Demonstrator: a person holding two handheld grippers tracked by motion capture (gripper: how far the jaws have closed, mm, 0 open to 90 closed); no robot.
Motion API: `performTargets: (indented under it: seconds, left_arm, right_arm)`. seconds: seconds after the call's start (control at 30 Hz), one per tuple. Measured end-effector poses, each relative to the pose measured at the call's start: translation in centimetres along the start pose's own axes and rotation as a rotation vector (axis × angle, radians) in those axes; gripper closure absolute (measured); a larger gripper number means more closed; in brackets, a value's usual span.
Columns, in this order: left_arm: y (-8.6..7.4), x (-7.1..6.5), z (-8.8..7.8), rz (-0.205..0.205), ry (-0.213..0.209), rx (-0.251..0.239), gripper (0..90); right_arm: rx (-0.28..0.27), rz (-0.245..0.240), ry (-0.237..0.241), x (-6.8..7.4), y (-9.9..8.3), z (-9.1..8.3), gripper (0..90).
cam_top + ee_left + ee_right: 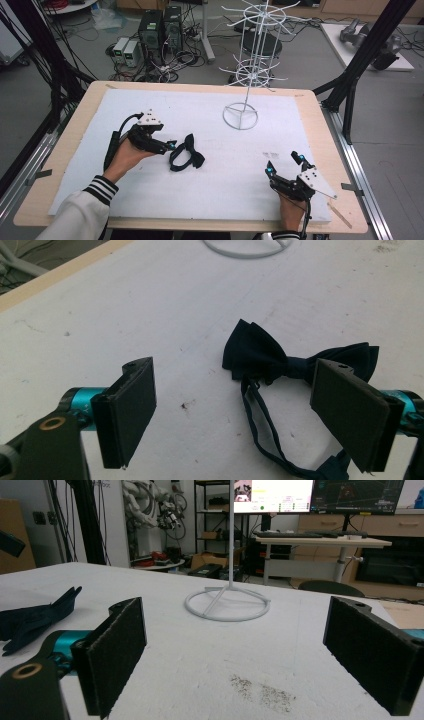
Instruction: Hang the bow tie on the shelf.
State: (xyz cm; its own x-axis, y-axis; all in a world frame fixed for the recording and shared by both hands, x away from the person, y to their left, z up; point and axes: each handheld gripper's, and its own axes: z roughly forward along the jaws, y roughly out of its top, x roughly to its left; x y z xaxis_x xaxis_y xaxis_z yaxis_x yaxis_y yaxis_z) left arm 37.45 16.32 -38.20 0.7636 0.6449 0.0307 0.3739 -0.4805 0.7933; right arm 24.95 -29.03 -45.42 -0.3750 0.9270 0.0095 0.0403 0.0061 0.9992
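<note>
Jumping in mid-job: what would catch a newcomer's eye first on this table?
A dark bow tie with its strap lies mid-table on the white sheet, just ahead of the open left gripper. Behind it stands a tall white wire rack. The right gripper rests open near the front right corner.

no legible text, labels, brands or numbers anywhere, writing on the lit monitor screens (320, 495) behind the table too small and blurred to read
</note>
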Motion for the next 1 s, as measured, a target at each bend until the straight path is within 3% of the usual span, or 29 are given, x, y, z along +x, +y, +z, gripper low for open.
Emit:
performTargets:
  seconds: [0.6,0.93,1.0]
  left_arm:
    - [1.0,0.0,3.5,-0.009,-0.034,0.192,26.1]
    - [1.2,0.0,4.8,-0.011,-0.063,0.279,38.4]
    - [1.2,0.1,5.1,-0.028,-0.067,0.284,38.4]
  right_arm:
    - [-0.006,0.003,0.002,0.0,0.0,0.0,9.3]
    - [-0.005,0.004,0.001,0.0,0.0,0.0,9.3]
    - [-0.005,0.005,0.001,0.0,0.0,0.0,9.3]
